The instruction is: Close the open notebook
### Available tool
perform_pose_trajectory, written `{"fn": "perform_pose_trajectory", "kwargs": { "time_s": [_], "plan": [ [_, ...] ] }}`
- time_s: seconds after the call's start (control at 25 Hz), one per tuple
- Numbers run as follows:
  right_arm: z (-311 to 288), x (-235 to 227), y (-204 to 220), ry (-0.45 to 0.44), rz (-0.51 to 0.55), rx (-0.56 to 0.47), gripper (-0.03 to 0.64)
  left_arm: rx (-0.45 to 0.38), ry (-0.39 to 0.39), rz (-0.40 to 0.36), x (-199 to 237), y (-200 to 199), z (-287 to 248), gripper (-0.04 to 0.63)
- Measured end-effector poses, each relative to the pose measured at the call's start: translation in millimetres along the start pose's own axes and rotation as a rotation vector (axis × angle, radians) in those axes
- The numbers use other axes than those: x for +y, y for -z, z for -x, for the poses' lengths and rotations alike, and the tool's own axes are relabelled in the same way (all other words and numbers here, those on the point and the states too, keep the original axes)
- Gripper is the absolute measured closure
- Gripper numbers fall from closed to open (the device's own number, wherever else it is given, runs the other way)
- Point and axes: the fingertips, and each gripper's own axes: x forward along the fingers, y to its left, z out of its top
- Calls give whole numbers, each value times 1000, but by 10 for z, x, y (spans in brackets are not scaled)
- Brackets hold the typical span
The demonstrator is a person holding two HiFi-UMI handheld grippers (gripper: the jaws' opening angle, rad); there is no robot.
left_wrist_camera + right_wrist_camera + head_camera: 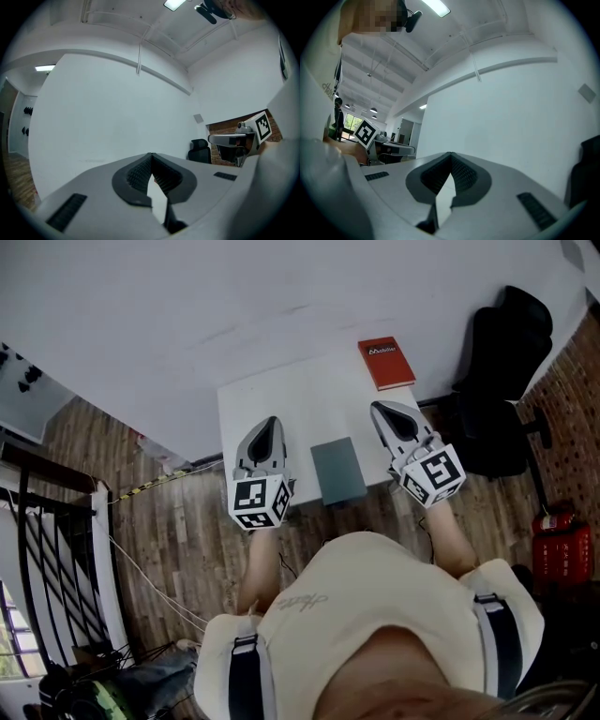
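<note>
Right now a person stands at a small white table [272, 395] and holds a gripper in each hand. The left gripper [270, 423] hangs over the left part of the table, and its jaws are pressed together with nothing between them. In the left gripper view the two dark pads of the left gripper [151, 155] meet at the tip, with only the white wall past them. The right gripper [380, 409] hangs over the right part of the table, and its jaws are pressed together too, with nothing in them. In the right gripper view the pads of the right gripper [451, 154] also touch at the tip. The notebook [338, 471] is grey and lies flat on the table, between the two grippers, near the edge on the person's side. It looks closed, and neither gripper touches it. A red book [386, 363] lies at the far right corner of the table, well apart from the notebook. A black chair [502, 362] stands to the right of the table, by the wall. The floor [169, 521] around the table is brown wood
</note>
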Motion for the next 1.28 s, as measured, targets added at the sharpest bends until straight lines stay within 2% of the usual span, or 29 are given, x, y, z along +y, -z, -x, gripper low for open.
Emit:
{"fn": "perform_pose_trajectory", "kwargs": {
  "time_s": [0.16,1.04,1.28],
  "plan": [
    [11,65,42,-21,26,28,611,2,-10,13,-9,23,44,578],
    [37,59,218,-25,26,86,611,21,-31,42,2,200,76,578],
    [91,-2,486,-10,-22,141,611,50,0,41,-32,300,50,578]
  ]
}}
